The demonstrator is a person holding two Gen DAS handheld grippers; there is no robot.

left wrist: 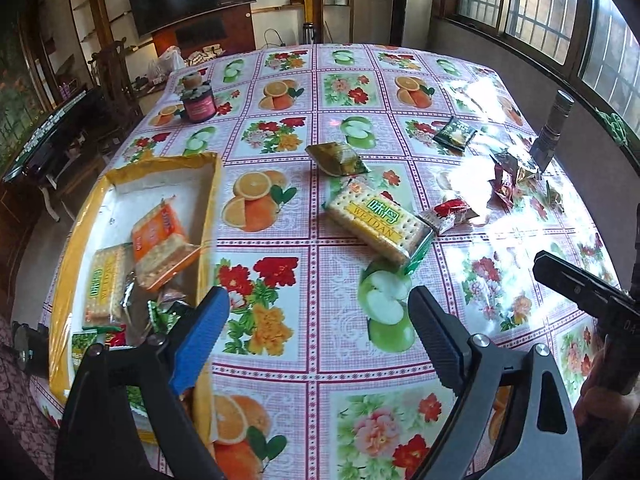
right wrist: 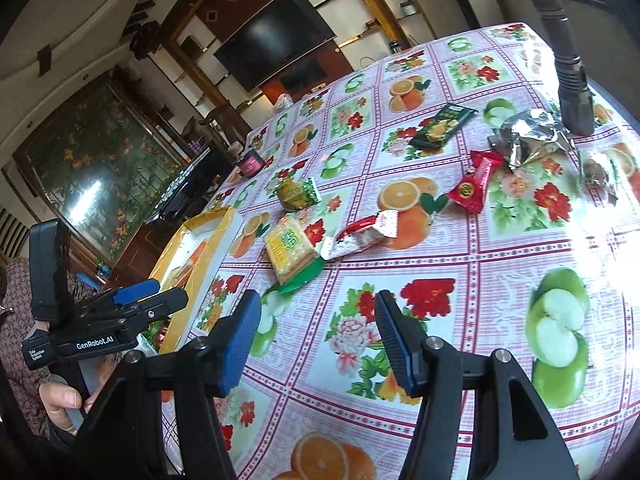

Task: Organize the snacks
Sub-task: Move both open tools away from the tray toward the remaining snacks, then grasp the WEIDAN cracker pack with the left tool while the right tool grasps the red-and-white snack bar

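A yellow-rimmed tray (left wrist: 212, 184) at the table's left holds an orange cracker pack (left wrist: 160, 240), a yellow cracker pack (left wrist: 105, 280) and small wrapped snacks. A yellow Weidan cracker pack (left wrist: 378, 220) lies mid-table, also in the right wrist view (right wrist: 292, 250). A red-white snack (left wrist: 450, 214) lies beside it, a green-gold packet (left wrist: 338, 158) and a dark green packet (left wrist: 456, 132) lie farther off. My left gripper (left wrist: 320, 308) is open and empty, just right of the tray. My right gripper (right wrist: 316, 320) is open and empty above the cloth, short of the Weidan pack.
A dark jar (left wrist: 198, 102) stands at the far left. A black flashlight (left wrist: 550, 132) stands at the right edge beside crumpled foil wrappers (right wrist: 528, 140) and a red sachet (right wrist: 474, 182). The fruit-print tablecloth (left wrist: 320, 360) covers the table.
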